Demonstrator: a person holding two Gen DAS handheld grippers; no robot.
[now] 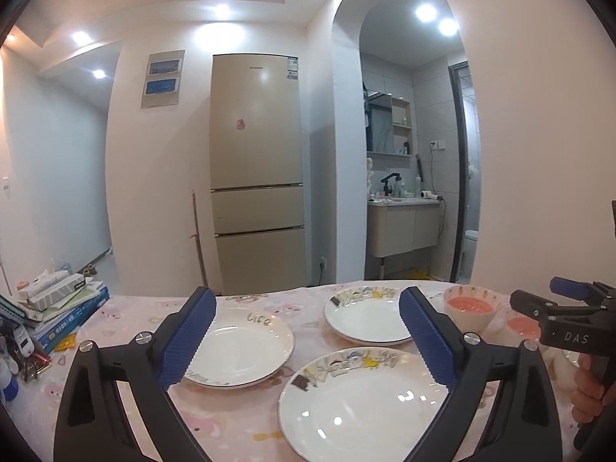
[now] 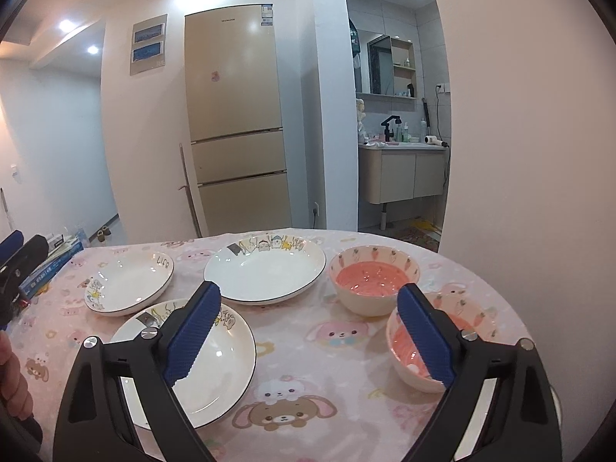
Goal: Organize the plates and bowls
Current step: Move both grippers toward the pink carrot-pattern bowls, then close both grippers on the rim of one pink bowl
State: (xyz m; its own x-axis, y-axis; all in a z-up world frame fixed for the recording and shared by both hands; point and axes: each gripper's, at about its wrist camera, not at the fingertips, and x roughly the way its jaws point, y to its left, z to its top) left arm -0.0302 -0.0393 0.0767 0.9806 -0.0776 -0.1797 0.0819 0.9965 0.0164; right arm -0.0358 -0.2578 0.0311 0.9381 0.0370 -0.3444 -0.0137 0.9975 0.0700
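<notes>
From the left wrist, the left gripper (image 1: 306, 331) hangs spread and empty above three plates (image 1: 362, 404), a bowl (image 1: 471, 308) far right. From the right wrist, the right gripper (image 2: 308, 331) is spread, empty, over the tablecloth (image 2: 327, 331) between near plate (image 2: 215, 369) and near bowl (image 2: 408, 350).

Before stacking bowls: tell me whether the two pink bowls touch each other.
Apart. The right wrist view shows a strip of tablecloth between the far bowl and the near bowl; the near one sits closer, behind the right finger.
</notes>
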